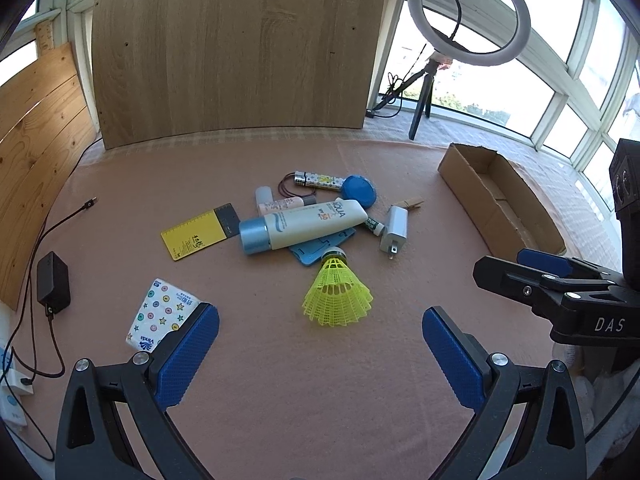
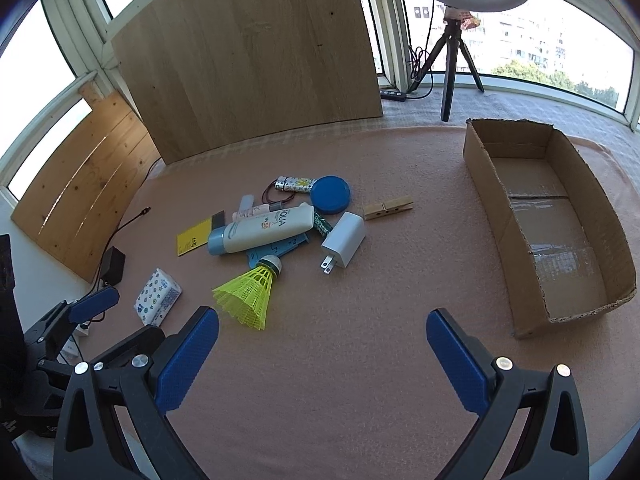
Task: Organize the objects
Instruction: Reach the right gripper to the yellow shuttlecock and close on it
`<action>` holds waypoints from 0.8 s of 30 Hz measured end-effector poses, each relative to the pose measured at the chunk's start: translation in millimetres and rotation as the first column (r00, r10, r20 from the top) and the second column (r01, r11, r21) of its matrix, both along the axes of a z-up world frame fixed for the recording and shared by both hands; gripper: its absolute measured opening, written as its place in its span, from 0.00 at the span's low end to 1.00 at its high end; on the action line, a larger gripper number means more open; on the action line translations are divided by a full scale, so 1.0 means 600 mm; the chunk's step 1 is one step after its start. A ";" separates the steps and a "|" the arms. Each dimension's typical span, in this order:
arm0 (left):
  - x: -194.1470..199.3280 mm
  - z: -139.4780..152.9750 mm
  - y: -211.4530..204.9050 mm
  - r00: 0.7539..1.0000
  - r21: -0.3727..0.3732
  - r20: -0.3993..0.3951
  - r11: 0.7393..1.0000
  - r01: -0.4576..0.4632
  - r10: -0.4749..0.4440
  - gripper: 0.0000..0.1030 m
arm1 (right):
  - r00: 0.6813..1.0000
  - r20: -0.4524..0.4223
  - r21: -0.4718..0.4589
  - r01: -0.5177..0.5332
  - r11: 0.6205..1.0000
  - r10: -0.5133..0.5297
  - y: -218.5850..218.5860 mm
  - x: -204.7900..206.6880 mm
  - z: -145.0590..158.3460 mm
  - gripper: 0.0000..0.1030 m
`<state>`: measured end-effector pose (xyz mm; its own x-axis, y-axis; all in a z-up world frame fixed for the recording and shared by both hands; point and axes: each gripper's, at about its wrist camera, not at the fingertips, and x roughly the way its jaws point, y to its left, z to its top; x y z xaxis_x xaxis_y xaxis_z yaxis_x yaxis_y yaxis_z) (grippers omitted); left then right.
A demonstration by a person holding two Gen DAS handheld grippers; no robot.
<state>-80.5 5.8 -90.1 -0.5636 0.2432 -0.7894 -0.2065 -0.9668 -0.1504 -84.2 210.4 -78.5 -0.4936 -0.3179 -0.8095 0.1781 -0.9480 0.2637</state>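
Note:
A pile of small objects lies mid-table on the pink cloth: a yellow shuttlecock [image 1: 338, 296] [image 2: 248, 294], a white sunscreen tube [image 1: 300, 226] [image 2: 262, 230], a white charger plug [image 1: 394, 232] [image 2: 344, 242], a blue lid [image 1: 360, 190] [image 2: 330, 194], a yellow ruler [image 1: 196, 234], a wooden clothespin [image 2: 387, 207] and a tissue pack [image 1: 162, 314] [image 2: 158, 296]. An empty cardboard box [image 1: 500, 200] [image 2: 548, 216] stands at the right. My left gripper [image 1: 320, 340] is open and empty, short of the shuttlecock. My right gripper [image 2: 322, 344] is open and empty, right of the shuttlecock.
A wood board [image 1: 236, 48] leans at the back and pine planks [image 1: 36, 152] at the left. A ring light on a tripod [image 1: 468, 16] stands back right. A black adapter with cables [image 1: 53, 282] lies at the left edge.

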 end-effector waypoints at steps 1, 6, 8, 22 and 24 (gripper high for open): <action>-0.004 -0.005 0.000 1.000 0.004 0.005 1.000 0.008 -0.008 1.00 | 1.000 0.014 -0.016 -0.004 1.000 0.004 0.000 -0.006 -0.004 1.00; -0.029 -0.028 0.003 0.998 0.038 0.031 0.998 0.057 -0.058 1.00 | 0.996 0.091 -0.087 0.002 0.996 0.006 0.001 -0.042 -0.029 1.00; -0.039 -0.039 0.006 0.996 0.044 0.043 0.996 0.082 -0.084 1.00 | 0.993 0.119 -0.105 0.002 0.994 0.010 -0.003 -0.057 -0.039 1.00; -0.087 -0.111 0.028 0.984 0.083 0.111 0.988 0.133 -0.141 0.92 | 0.955 0.281 -0.195 -0.041 0.980 0.096 -0.065 -0.126 -0.114 0.88; -0.093 -0.116 0.025 0.984 0.100 0.120 0.987 0.124 -0.135 0.89 | 0.948 0.303 -0.215 -0.036 0.976 0.102 -0.069 -0.134 -0.124 0.85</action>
